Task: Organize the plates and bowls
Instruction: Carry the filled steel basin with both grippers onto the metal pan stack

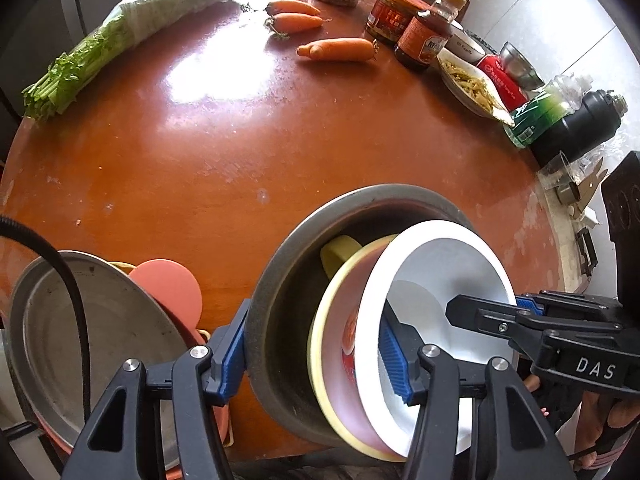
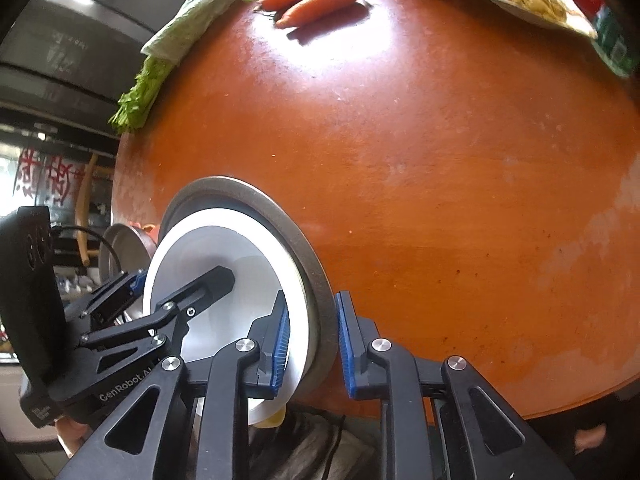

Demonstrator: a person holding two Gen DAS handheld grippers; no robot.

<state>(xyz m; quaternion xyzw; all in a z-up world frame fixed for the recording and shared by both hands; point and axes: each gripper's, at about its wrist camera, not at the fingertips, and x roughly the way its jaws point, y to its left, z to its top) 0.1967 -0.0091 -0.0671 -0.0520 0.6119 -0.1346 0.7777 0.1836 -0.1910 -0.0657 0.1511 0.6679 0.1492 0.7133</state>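
A grey metal bowl sits tilted at the near edge of the round orange table. Nested in it are a yellow cup, a pink bowl with a yellow rim and a white bowl. My left gripper is shut across this stack, one pad outside the metal wall, the other inside the white bowl. My right gripper grips the opposite side, with the white bowl and metal rim between its pads. Each gripper shows in the other's view: right gripper, left gripper.
A shallow metal pan over pink dishes sits at the near left. Far across the table lie carrots, celery, jars, a sauce bottle, a dish of food and a black flask.
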